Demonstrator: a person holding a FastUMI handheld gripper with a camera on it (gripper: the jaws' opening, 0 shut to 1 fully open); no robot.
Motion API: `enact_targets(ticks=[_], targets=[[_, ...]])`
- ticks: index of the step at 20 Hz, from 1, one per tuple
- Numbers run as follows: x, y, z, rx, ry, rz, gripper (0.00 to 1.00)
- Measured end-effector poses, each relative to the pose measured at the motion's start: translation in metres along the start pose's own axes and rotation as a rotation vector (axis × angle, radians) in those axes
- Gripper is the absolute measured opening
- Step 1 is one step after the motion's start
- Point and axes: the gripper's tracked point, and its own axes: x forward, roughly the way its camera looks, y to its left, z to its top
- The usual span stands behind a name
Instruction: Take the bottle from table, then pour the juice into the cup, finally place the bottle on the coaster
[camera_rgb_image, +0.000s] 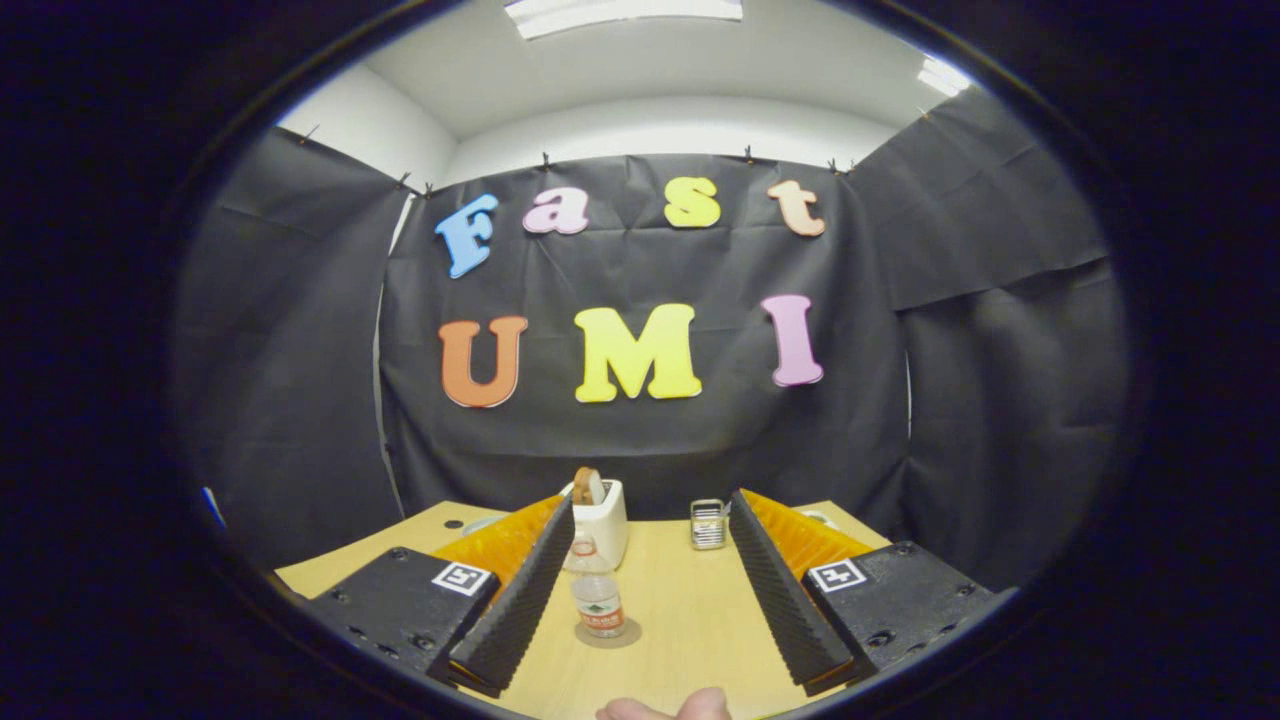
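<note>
A pale wood-grain tabletop (690, 610) runs forward from the camera to the booth's black cloth wall (640, 430), which wraps around on both sides in creased panels pinned along their top edge. Above the cloth show a white wall, a white ceiling and two bright ceiling lights (625, 12).

The tongs (640, 590) stand wide, holding nothing; their ribbed black fingers (520, 600) splay apart over the tabletop, each backed by an orange panel and a black block carrying a small square black-and-white marker (462, 577).

The bottle (597, 595), small and clear with a red-and-white label, stands upright on a round grey coaster (608, 633) between the fingers, close to the left one and not touched by either. The print on its label is too small to read. Just behind it, beyond the fingertips, sits a white toaster (606, 515) with a slice of brown bread (587, 486) sticking up from its slot. To the right of the toaster, near the far edge, stands a small metal cup-like container (708, 523); its exact kind is hard to tell. A fingertip of the person's hand (665, 708) pokes in at the near edge.
</note>
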Motion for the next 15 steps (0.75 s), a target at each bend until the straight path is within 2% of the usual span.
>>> enact_targets(ticks=[4, 9, 15], targets=[[-0.034, -0.001, 0.028, -0.015, -0.015, -0.018, 1.0], [-0.073, 0.014, 0.028, 0.007, 0.012, 0.024, 1.0], [-0.112, 0.007, 0.038, 0.013, 0.003, -0.006, 1.0]])
